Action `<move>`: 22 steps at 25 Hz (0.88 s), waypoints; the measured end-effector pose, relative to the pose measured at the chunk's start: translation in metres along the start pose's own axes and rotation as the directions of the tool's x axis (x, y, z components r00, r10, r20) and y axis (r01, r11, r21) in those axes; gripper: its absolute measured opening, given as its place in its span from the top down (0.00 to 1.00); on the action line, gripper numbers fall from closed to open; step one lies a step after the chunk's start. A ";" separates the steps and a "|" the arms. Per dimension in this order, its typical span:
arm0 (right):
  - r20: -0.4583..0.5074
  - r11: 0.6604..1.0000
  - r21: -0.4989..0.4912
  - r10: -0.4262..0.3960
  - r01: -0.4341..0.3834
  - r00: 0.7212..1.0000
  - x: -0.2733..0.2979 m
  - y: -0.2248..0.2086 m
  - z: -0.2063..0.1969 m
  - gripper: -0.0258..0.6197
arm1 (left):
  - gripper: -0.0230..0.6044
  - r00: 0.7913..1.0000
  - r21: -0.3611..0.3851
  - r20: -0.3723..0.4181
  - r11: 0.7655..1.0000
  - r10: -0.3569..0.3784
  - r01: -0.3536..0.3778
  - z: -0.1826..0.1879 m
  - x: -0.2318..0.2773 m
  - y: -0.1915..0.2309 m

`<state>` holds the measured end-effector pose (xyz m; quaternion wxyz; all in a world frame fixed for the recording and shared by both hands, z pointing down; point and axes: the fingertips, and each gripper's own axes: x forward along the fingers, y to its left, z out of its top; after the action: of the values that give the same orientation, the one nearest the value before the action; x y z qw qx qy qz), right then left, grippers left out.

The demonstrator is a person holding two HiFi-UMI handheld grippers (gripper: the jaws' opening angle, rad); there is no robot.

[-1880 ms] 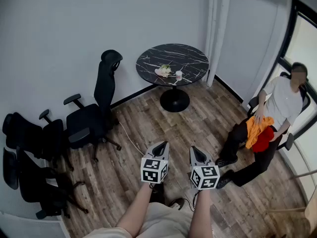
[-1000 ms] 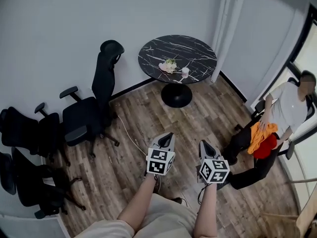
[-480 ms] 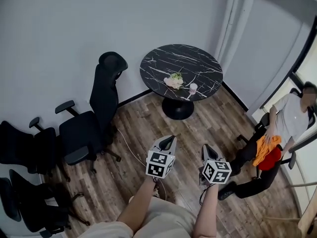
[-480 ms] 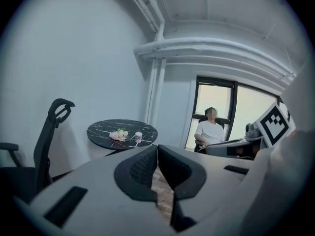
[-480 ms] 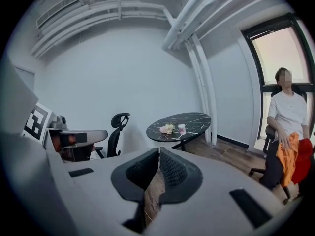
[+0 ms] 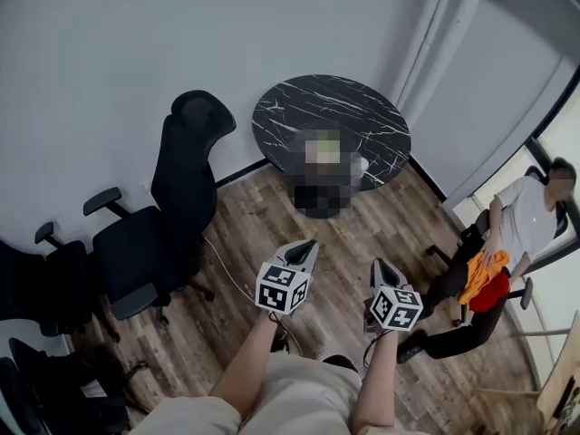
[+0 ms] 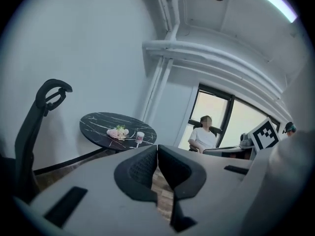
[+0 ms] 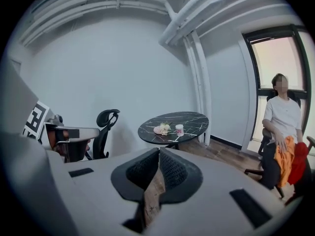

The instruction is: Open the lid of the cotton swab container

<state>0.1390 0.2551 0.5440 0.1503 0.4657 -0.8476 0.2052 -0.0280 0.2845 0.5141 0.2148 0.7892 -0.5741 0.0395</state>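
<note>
The cotton swab container [image 7: 140, 138], a small white tub with a pink label and its lid on, stands on a round black marble table [image 6: 281, 111] beside a pink flower bunch [image 7: 118, 132]. The right gripper view shows the container [image 8: 179, 130] by the flowers [image 8: 161, 129] too. In the head view a mosaic patch covers that part of the table. My left gripper [image 6: 308, 246] and right gripper [image 6: 376, 265] are both shut and empty, held side by side over the wooden floor, well short of the table and pointing toward it.
A tall black office chair [image 6: 186, 179] stands left of the table, with more chairs [image 6: 45, 270] along the wall. A person [image 6: 517, 229] sits at the right by the window with orange and red cloth on the lap. White pipes [image 6: 444, 25] run up behind the table.
The head view has moved forward and the table and tall chair look nearer. Both grippers stay shut, side by side and pointed at the table.
</note>
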 end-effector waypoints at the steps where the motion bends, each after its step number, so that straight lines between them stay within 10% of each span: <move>1: -0.004 1.000 -0.010 -0.004 0.004 1.000 0.003 0.000 0.002 0.91 | 0.93 1.000 -0.002 0.009 1.000 -0.001 0.001 0.003 0.004 0.002; 11: -0.045 0.997 -0.058 0.049 -0.051 0.998 0.066 -0.015 0.023 0.91 | 0.93 1.000 -0.046 0.025 0.999 -0.016 0.017 0.015 0.062 0.026; 22: -0.019 0.972 -0.087 0.219 -0.219 0.976 0.179 -0.056 0.121 0.91 | 0.93 0.965 -0.041 0.150 0.977 0.215 -0.211 0.103 0.144 0.083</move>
<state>0.0856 0.0389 0.5304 0.1510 0.3614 -0.9014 0.1847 -0.0748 0.0965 0.4899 0.1740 0.7210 -0.6708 -0.0057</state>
